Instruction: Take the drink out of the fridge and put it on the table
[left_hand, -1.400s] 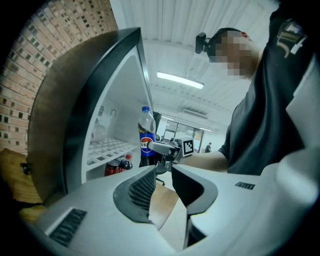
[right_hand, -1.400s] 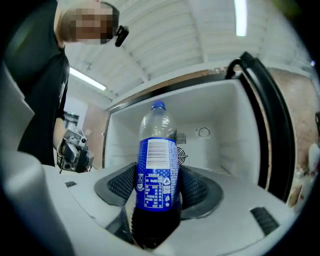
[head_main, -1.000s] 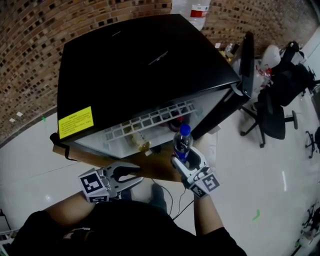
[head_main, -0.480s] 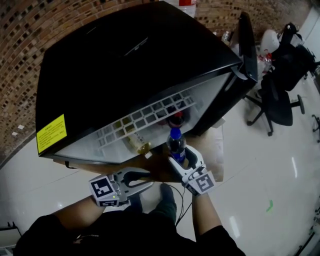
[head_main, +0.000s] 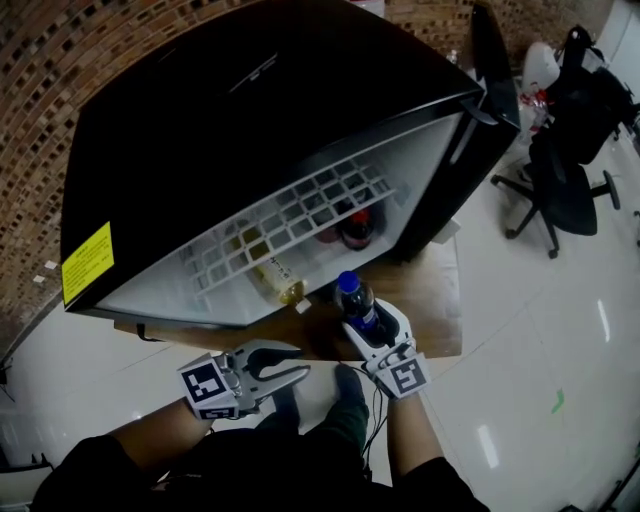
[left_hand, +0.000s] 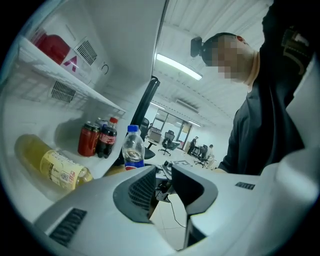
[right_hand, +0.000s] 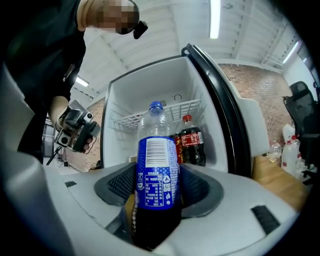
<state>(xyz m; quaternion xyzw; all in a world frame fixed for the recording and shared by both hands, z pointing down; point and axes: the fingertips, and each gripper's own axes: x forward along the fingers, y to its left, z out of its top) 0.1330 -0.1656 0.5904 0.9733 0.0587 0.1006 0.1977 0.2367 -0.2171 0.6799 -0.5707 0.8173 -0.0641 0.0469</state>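
Right gripper (head_main: 368, 322) jaws clamp the bottle (head_main: 355, 300) between them; left gripper (head_main: 300, 362) jaws gape empty. Lower the bottle upright onto the counter (head_main: 440, 320) beneath.

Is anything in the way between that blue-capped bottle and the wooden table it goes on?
Nothing visible is. The bottle is clamped in the right gripper's jaws just outside the open fridge, above a bare stretch of the wooden table. The left gripper is off to the side, empty.

The blue-capped plastic bottle of dark drink (head_main: 356, 303), clamped in the right gripper (head_main: 372, 318), has sunk clear of the black fridge (head_main: 250, 130) toward the wooden desk (head_main: 440, 310); the left gripper (head_main: 300, 362) has dropped too.
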